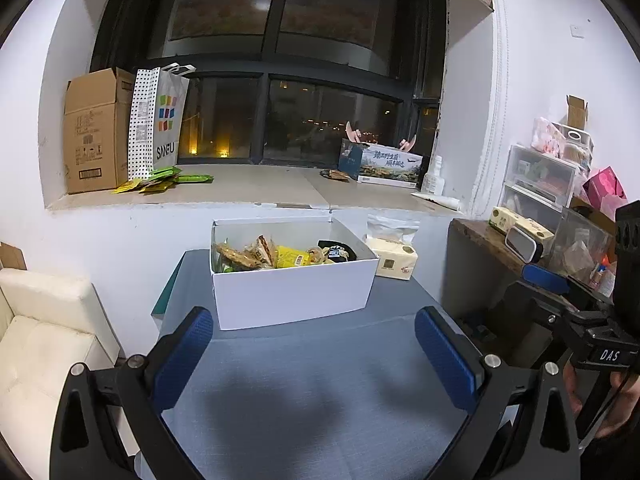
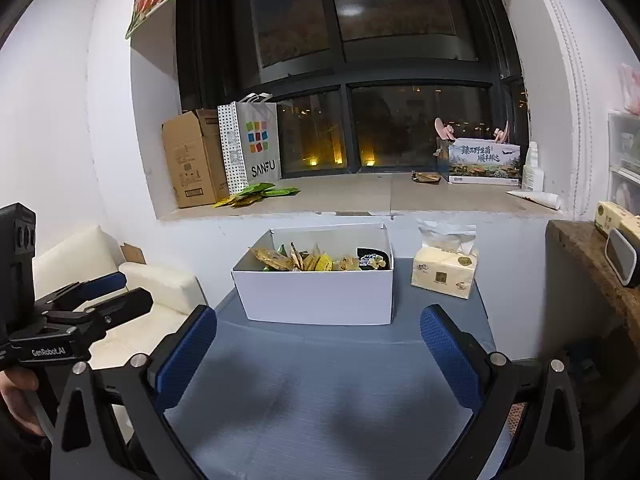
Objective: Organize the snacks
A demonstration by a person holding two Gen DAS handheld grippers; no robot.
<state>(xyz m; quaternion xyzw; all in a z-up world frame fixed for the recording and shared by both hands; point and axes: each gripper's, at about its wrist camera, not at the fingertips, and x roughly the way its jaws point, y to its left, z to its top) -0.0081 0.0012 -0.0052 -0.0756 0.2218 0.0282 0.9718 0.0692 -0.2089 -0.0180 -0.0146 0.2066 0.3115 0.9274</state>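
Observation:
A white box full of mixed snack packets stands at the far end of a grey-blue table. My left gripper is open and empty, held above the table in front of the box. My right gripper is open and empty too, also short of the box. Each gripper shows in the other's view, the right one at the right edge, the left one at the left edge. Green and yellow snack packets lie on the window sill.
A tissue pack sits right of the box. On the sill stand a cardboard box, a SANFU bag and a printed carton. A cream sofa is left; a cluttered shelf right.

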